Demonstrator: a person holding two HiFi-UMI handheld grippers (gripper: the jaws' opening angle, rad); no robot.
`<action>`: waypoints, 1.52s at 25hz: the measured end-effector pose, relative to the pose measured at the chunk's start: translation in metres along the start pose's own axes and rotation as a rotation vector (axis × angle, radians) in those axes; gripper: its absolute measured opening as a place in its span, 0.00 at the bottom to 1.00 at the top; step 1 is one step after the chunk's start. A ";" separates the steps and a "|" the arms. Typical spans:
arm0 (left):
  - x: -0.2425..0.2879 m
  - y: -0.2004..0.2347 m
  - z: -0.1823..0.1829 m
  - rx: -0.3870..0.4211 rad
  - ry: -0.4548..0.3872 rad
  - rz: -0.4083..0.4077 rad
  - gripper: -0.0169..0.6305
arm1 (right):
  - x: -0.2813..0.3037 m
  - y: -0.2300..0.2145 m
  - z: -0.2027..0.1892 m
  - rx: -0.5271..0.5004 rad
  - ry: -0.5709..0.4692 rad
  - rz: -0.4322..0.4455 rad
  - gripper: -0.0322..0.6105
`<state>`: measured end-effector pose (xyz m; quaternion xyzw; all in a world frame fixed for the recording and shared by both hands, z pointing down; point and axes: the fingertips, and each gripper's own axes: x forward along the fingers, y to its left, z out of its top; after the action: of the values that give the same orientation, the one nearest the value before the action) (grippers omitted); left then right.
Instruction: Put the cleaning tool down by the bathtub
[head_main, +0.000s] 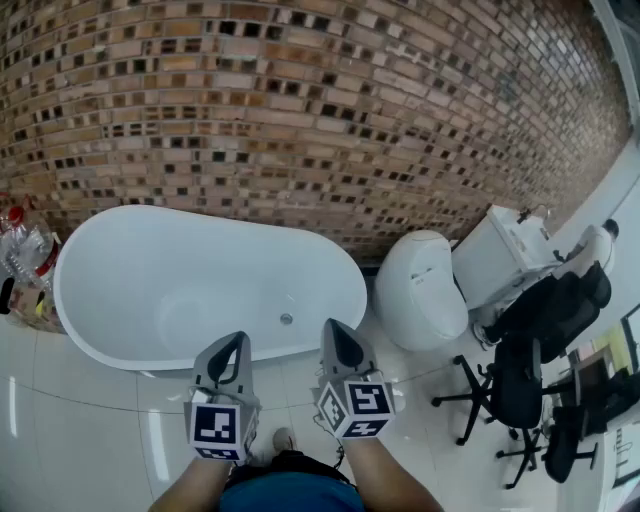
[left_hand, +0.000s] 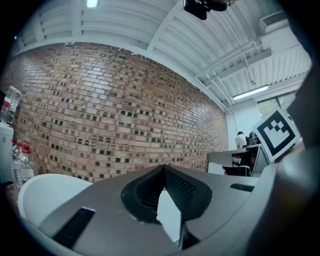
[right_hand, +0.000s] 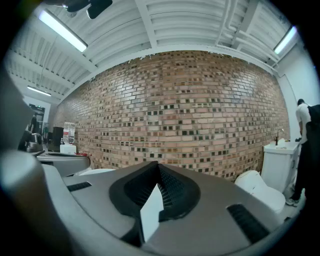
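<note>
While side by side, left gripper (head_main: 236, 342), right gripper (head_main: 335, 330) face bathtub (head_main: 150, 265).

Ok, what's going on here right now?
A person stands on the tiled floor facing the white bathtub, with a gripper in each hand. The left gripper and the right gripper are both shut, with nothing between the jaws. They are held side by side, pointing towards the brick wall. No cleaning tool shows in any view. A toilet sits to the tub's right and bottles stand at its left end.
</note>
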<state>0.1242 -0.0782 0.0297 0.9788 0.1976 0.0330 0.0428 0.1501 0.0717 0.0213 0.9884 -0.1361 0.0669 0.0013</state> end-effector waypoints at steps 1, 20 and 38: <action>0.002 -0.007 -0.001 0.001 0.000 -0.017 0.03 | -0.004 -0.006 -0.001 0.003 -0.004 -0.013 0.06; 0.076 -0.242 -0.019 0.048 0.017 -0.279 0.03 | -0.121 -0.223 -0.023 0.014 -0.043 -0.254 0.07; 0.154 -0.425 -0.049 0.091 0.075 -0.474 0.06 | -0.198 -0.408 -0.058 0.108 -0.041 -0.448 0.12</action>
<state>0.0989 0.3754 0.0442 0.9042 0.4243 0.0493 -0.0024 0.0638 0.5188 0.0590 0.9937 0.0907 0.0521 -0.0396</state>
